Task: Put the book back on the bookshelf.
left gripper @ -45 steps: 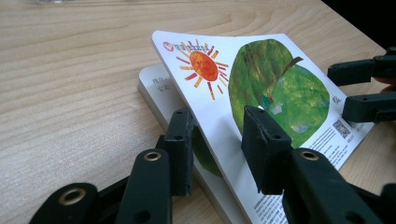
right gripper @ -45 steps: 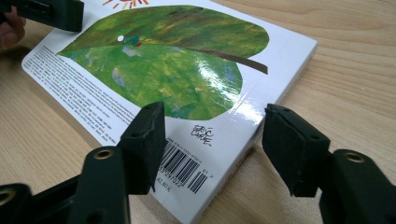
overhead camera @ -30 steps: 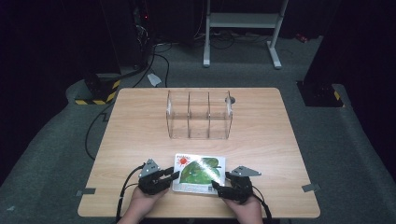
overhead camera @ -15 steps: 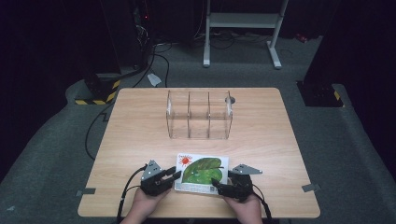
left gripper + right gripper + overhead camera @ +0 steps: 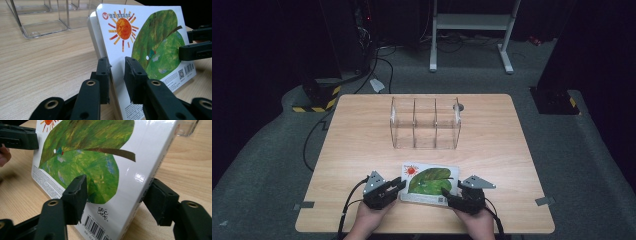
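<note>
step: gripping book [image 5: 430,184] at bench [image 5: 362,140] near edge | left gripper [image 5: 398,186]: jaws just closing, narrow, on book's left edge | right gripper [image 5: 451,196]: jaws just closing, straddling right edge, not yet pressing | next: firm both grips, lift toward clear rack [image 5: 425,123]

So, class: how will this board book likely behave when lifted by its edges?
The board book looks thick-paged, so probably stiff, not floppy. Its glossy cover may slip in the left gripper. Likely weighty for its size.
</note>
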